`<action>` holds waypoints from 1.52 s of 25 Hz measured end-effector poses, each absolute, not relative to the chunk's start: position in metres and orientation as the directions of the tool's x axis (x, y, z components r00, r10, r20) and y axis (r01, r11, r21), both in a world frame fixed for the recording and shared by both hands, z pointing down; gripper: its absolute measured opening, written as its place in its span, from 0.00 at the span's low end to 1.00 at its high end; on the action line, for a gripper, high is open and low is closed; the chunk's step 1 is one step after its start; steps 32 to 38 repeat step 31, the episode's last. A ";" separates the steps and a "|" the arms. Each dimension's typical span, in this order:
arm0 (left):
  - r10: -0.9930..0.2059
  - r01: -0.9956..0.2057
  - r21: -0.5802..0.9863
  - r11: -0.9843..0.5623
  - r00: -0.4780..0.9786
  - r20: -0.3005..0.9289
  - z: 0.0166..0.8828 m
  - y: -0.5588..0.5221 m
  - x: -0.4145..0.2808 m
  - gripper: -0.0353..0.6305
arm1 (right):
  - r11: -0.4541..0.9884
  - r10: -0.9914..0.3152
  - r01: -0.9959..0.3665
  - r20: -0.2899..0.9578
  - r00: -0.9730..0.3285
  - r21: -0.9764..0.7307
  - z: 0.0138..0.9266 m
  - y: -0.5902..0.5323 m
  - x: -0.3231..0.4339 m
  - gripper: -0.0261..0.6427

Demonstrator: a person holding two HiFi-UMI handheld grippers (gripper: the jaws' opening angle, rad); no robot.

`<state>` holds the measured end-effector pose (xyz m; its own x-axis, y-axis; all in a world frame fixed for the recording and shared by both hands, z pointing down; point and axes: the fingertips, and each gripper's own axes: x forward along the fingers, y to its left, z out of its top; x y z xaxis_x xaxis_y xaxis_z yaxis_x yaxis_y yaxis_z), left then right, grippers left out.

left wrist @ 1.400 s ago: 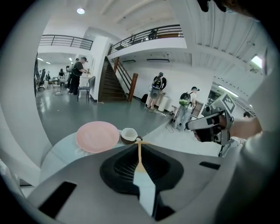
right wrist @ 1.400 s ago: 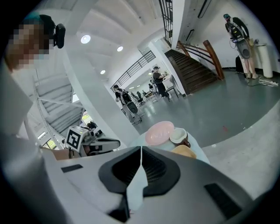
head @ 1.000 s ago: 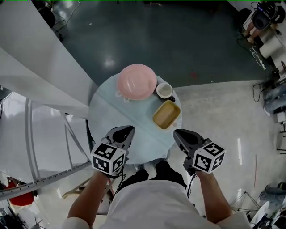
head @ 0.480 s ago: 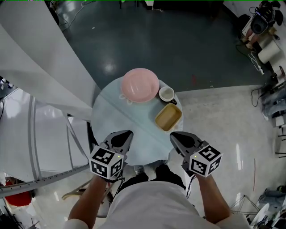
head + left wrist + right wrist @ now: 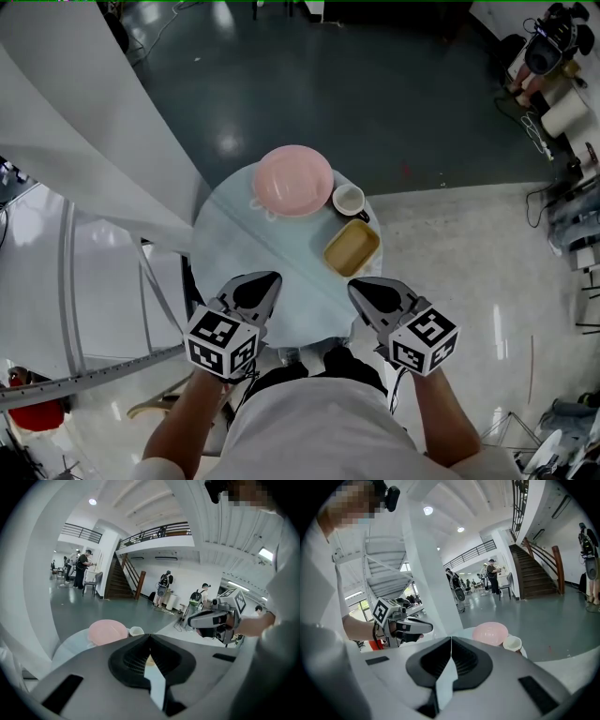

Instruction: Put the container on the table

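Note:
A round pale-blue table carries a pink domed container, a white cup and a tan rectangular container. My left gripper hovers over the table's near edge, jaws shut and holding nothing. My right gripper is level with it, just short of the tan container, also shut and empty. In the left gripper view the shut jaws point at the pink container and the cup. The right gripper view shows the shut jaws, the pink container and the cup.
A white staircase structure with metal railing stands to the table's left. Dark floor lies beyond the table, pale glossy floor to the right. Several people stand far off by a wooden staircase.
The right gripper has drifted left and a little forward toward the tan container. The left gripper has barely moved. The head view shifted slightly.

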<state>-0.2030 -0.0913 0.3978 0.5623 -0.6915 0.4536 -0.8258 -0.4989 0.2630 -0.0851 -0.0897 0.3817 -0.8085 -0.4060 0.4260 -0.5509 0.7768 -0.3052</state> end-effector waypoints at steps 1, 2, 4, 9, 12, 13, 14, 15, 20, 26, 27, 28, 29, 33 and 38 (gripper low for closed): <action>-0.691 -0.825 0.262 -0.501 0.564 0.452 0.397 -0.092 -0.202 0.09 | 0.779 -0.405 -0.549 0.424 -0.810 -0.303 0.381 -0.090 -0.085 0.08; -0.691 -0.824 0.261 -0.503 0.565 0.451 0.395 -0.092 -0.200 0.09 | 0.781 -0.405 -0.547 0.423 -0.811 -0.302 0.380 -0.091 -0.085 0.08; -0.691 -0.822 0.258 -0.507 0.567 0.449 0.393 -0.093 -0.198 0.09 | 0.783 -0.402 -0.544 0.422 -0.813 -0.301 0.380 -0.092 -0.085 0.08; -0.692 -0.822 0.242 -0.515 0.565 0.449 0.387 -0.093 -0.190 0.09 | 0.792 -0.390 -0.533 0.425 -0.817 -0.298 0.380 -0.091 -0.081 0.07; -0.695 -0.824 0.241 -0.513 0.564 0.446 0.384 -0.095 -0.188 0.09 | 0.797 -0.383 -0.527 0.429 -0.818 -0.294 0.382 -0.092 -0.081 0.07; -0.696 -0.824 0.241 -0.513 0.563 0.444 0.383 -0.095 -0.187 0.09 | 0.799 -0.381 -0.525 0.430 -0.819 -0.293 0.383 -0.092 -0.080 0.07; -0.697 -0.824 0.240 -0.513 0.563 0.444 0.383 -0.095 -0.186 0.09 | 0.801 -0.378 -0.523 0.432 -0.819 -0.291 0.383 -0.092 -0.080 0.07; -0.697 -0.824 0.239 -0.513 0.563 0.444 0.382 -0.096 -0.185 0.09 | 0.803 -0.375 -0.521 0.433 -0.819 -0.290 0.384 -0.092 -0.079 0.07; -0.698 -0.826 0.239 -0.510 0.560 0.447 0.382 -0.099 -0.180 0.09 | 0.813 -0.363 -0.510 0.439 -0.822 -0.282 0.386 -0.093 -0.076 0.07; -0.696 -0.826 0.237 -0.511 0.560 0.449 0.381 -0.100 -0.172 0.09 | 0.817 -0.356 -0.505 0.444 -0.822 -0.278 0.387 -0.092 -0.070 0.07; -0.696 -0.826 0.236 -0.512 0.560 0.449 0.380 -0.100 -0.171 0.09 | 0.818 -0.355 -0.504 0.444 -0.822 -0.278 0.387 -0.093 -0.069 0.07; -0.697 -0.826 0.235 -0.512 0.560 0.449 0.380 -0.101 -0.170 0.09 | 0.819 -0.354 -0.503 0.444 -0.823 -0.278 0.387 -0.093 -0.068 0.07; -0.698 -0.826 0.233 -0.513 0.559 0.448 0.379 -0.101 -0.169 0.09 | 0.819 -0.354 -0.502 0.444 -0.823 -0.277 0.386 -0.094 -0.067 0.07; -0.699 -0.827 0.230 -0.513 0.558 0.447 0.379 -0.103 -0.168 0.09 | 0.821 -0.353 -0.499 0.442 -0.825 -0.276 0.386 -0.095 -0.066 0.07; -0.699 -0.827 0.230 -0.513 0.558 0.447 0.379 -0.103 -0.168 0.09 | 0.821 -0.353 -0.499 0.442 -0.825 -0.276 0.386 -0.095 -0.066 0.07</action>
